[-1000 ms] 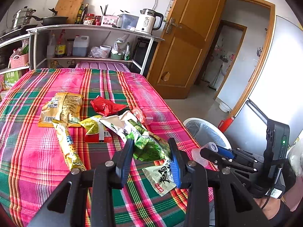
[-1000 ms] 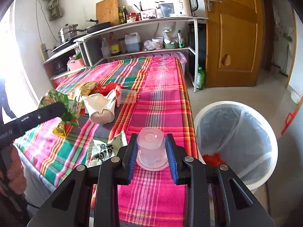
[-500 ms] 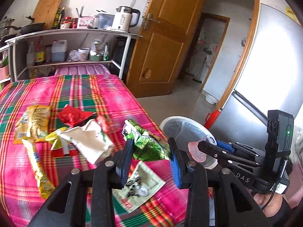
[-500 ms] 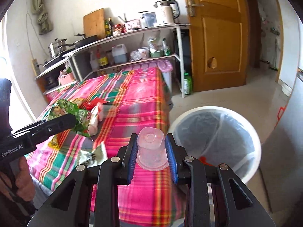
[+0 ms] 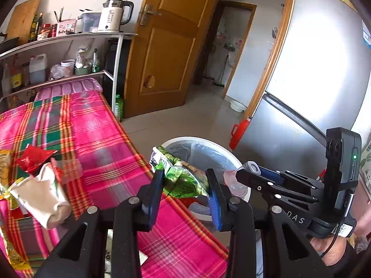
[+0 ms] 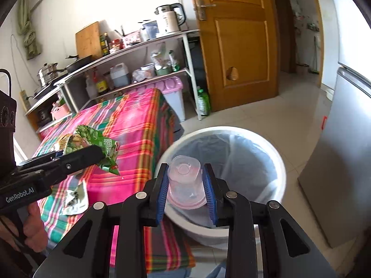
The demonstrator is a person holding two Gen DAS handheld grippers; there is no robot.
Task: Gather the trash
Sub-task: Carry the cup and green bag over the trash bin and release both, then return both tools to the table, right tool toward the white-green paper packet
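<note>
Closest under you is the table (image 5: 97, 143), spread with a pink, green and orange plaid cloth; on it lie a white bag (image 5: 44, 197), a red wrapper (image 5: 32, 156), a clear cup (image 5: 69, 168) beside them, and a small white packet (image 6: 75, 200) near your front edge; past the table's right side is pale tiled floor; beyond that a white shelf rack (image 6: 143, 46) carrying a kettle (image 5: 113, 16), bottles and pots, then a brown wooden door (image 6: 236, 41), with a silver fridge (image 5: 308, 88) on the right.

The white bin (image 6: 273, 162) stands on the floor just beside the table's edge, lined with a clear bag; something red shows low inside it in the left view, though you cannot tell what it is.

Your left gripper (image 5: 185, 183) is partly closed, its blue pads pinching a crumpled green snack bag (image 5: 180, 176); that bag hangs at the table's edge, in front of the bin's rim. Your right gripper (image 6: 186, 180) is closed to about a cup's width, clamping an upturned clear plastic cup (image 6: 185, 178) by its sides; it is held at the bin's near rim, over the opening.
</note>
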